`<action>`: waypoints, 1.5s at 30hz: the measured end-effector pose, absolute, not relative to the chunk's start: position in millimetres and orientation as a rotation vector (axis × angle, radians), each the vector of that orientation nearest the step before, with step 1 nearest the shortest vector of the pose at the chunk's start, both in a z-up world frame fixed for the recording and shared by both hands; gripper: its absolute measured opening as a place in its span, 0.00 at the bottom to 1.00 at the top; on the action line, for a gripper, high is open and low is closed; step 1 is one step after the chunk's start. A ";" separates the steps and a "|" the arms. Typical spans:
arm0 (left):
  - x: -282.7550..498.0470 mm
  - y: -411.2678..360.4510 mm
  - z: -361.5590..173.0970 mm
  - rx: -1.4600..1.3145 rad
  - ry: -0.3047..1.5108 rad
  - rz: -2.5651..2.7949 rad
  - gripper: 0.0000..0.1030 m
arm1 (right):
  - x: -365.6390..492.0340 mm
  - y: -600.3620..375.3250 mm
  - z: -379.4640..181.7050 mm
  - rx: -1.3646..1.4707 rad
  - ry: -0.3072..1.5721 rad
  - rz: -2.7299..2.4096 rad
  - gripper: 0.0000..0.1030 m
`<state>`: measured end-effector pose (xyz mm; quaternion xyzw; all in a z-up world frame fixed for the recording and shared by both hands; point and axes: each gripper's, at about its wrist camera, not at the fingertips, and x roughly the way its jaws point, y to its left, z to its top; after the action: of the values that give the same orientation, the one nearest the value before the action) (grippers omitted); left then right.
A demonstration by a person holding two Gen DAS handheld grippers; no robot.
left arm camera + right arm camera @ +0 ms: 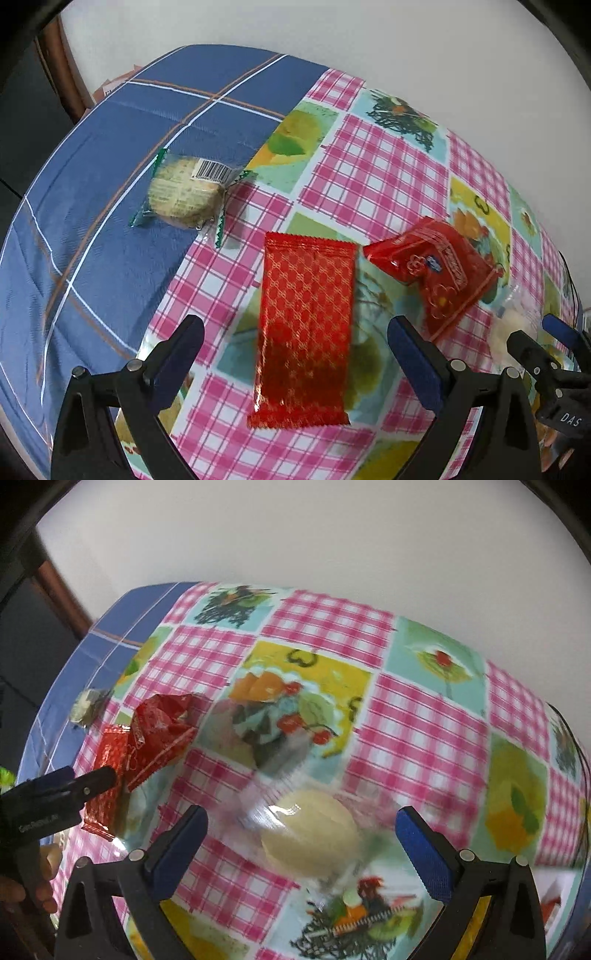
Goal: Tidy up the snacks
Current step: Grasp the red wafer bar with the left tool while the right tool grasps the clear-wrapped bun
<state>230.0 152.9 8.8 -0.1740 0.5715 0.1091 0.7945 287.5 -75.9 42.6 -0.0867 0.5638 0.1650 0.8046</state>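
Note:
In the left wrist view my left gripper [295,350] is open, its fingers either side of a flat red patterned packet [304,325] on the checked tablecloth [373,173]. A second red packet [439,266] lies just to the right. A green-edged clear packet with a round cake [184,190] lies at the left on the blue cloth. In the right wrist view my right gripper [301,845] is open over a clear packet with a pale round cake [314,838]. Both red packets [155,731] and my left gripper [74,779] show at the left there.
The blue cloth [92,221] covers the table's left part. A white wall [369,37] stands behind the table. My right gripper [546,343] shows at the right edge of the left wrist view. A hand [40,871] holds the left gripper's handle.

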 end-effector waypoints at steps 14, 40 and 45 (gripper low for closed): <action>234.1 138.6 -3.0 -0.308 1.253 0.260 0.79 | 288.7 -75.7 35.1 -0.176 1.237 0.332 0.82; 196.1 80.4 -0.9 -0.216 1.237 0.237 0.58 | 250.6 -69.1 31.6 -0.369 1.255 0.386 0.89; 197.1 79.2 -2.1 -0.225 1.239 0.242 0.58 | 251.6 -68.2 28.5 -0.301 1.259 0.380 0.79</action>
<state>197.1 79.2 -2.1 -0.1050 0.5779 0.1127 0.8014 251.6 -68.2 28.5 -0.1393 0.5828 0.1760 0.7810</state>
